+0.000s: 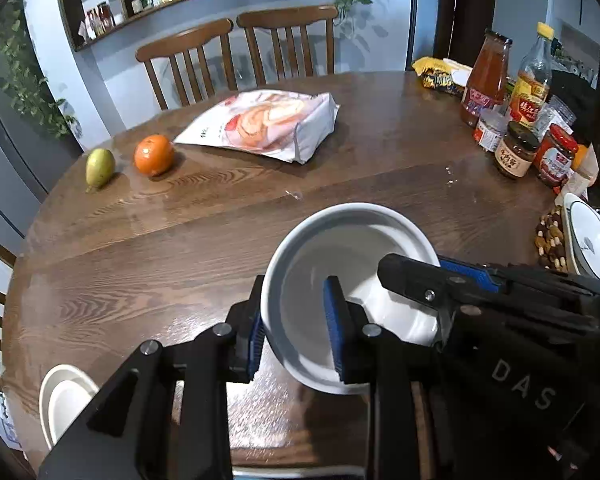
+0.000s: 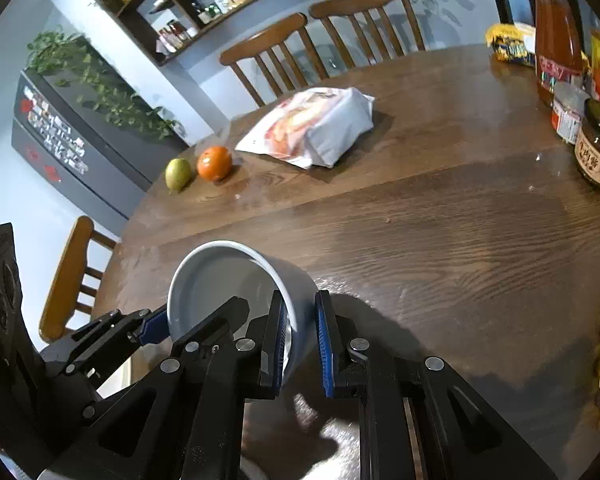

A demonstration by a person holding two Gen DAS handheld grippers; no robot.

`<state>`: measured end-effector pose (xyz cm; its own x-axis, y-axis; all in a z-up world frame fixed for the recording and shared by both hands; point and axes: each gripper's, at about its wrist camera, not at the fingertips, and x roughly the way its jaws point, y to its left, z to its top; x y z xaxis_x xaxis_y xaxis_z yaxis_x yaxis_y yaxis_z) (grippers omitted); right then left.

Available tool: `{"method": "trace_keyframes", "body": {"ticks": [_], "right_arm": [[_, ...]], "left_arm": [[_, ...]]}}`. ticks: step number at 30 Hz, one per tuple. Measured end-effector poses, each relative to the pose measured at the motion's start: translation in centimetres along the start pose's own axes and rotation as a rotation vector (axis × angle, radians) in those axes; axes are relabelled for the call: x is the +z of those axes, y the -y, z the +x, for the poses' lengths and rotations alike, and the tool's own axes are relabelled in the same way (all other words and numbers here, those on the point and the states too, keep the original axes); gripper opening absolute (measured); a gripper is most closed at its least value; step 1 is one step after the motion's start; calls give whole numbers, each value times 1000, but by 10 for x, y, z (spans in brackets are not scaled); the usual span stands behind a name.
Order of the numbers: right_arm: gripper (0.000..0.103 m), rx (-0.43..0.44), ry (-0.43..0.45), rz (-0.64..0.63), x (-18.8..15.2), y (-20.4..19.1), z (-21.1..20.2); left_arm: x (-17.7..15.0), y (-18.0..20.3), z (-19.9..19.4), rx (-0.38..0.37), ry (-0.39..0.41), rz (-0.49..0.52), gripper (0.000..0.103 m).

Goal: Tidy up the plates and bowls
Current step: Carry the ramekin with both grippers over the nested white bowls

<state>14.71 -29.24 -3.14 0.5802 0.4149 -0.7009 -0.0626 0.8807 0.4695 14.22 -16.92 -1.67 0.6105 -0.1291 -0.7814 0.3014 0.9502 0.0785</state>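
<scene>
A white bowl (image 1: 352, 264) is held tilted above the round wooden table (image 1: 180, 248). My left gripper (image 1: 296, 332) is shut on its left wall, one blue pad inside and one outside. My right gripper (image 2: 302, 340) straddles the opposite wall of the same bowl (image 2: 228, 276); its pads look a little apart from the wall. It also shows in the left wrist view (image 1: 440, 280) at the bowl's right rim. A stack of white plates (image 1: 66, 400) sits at the near left edge. Another white dish with a dark rim (image 1: 590, 240) lies at the right edge.
A pear (image 1: 99, 167), an orange (image 1: 154, 155) and a white food bag (image 1: 268, 124) lie on the far side. Bottles and jars (image 1: 516, 120) crowd the right side, with nuts (image 1: 552, 240) beside the right dish. Two wooden chairs (image 1: 236, 56) stand behind the table.
</scene>
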Motion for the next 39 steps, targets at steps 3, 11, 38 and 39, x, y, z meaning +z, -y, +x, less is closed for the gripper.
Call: {"method": "trace_keyframes", "body": {"ticks": [3,11,38,39], "right_arm": [[18,0,20,-8,-6,-9,-10],[18,-6,43,-38,-19,-32,-27],[18,-9,80,-88,-54,-125,-41],[18,-9,80,-90,-55,-128,-40]], "left_arm": [[-6,-2,-15,7,27,1,25],[-22,-10,-39,7,57,-10,25],[-59,-79,-98,16,129,-19,25],[-61,-84,-100,16,131,-22,25]]}}
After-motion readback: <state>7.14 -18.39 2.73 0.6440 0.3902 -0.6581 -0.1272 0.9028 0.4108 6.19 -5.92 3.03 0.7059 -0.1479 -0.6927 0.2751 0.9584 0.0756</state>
